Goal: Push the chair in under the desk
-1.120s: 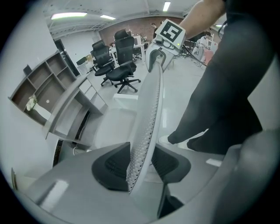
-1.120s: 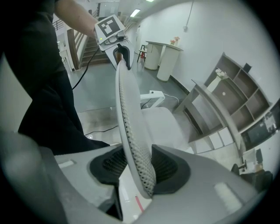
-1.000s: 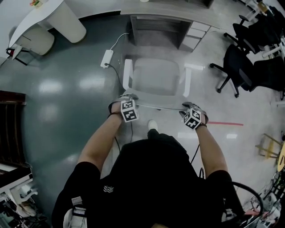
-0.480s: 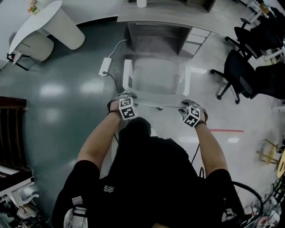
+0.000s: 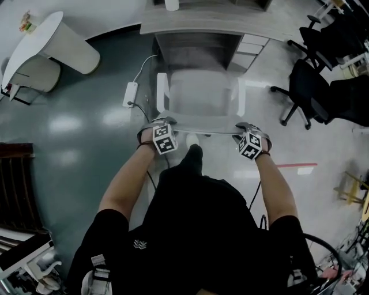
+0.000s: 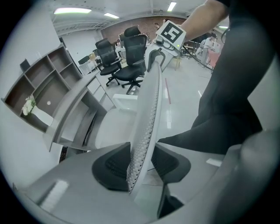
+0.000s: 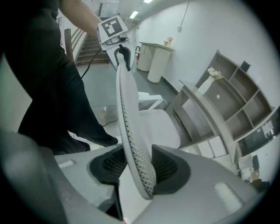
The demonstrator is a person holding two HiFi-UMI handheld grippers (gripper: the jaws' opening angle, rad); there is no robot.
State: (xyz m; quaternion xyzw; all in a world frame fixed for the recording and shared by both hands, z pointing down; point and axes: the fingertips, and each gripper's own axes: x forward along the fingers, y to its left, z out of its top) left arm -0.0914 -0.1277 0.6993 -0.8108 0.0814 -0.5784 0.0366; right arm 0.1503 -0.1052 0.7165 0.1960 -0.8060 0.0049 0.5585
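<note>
Right now the left gripper [image 5: 164, 124] and right gripper [image 5: 244, 130] each clamp the top edge of the chair [image 5: 202, 95], whose seat faces the desk [image 5: 196, 24] close ahead on the far side.

Bright, even indoor light falls from long white ceiling lamps [image 6: 72, 11], which show in the 2 gripper views. In the head view the glossy grey-green floor [image 5: 57, 190] carries soft patches of glare. The white padded chair seat [image 5: 199, 95] looks hazy and washed out, and the person's black clothing [image 5: 202, 230] shows almost no detail. Straight lines bow toward the edges. The gripper views are round with dark corners. In them the white perforated chair back [image 6: 148, 109] is sharp, while the grey left gripper [image 6: 140, 164] and grey right gripper [image 7: 140, 168], close to the lens, are blurred.
</note>
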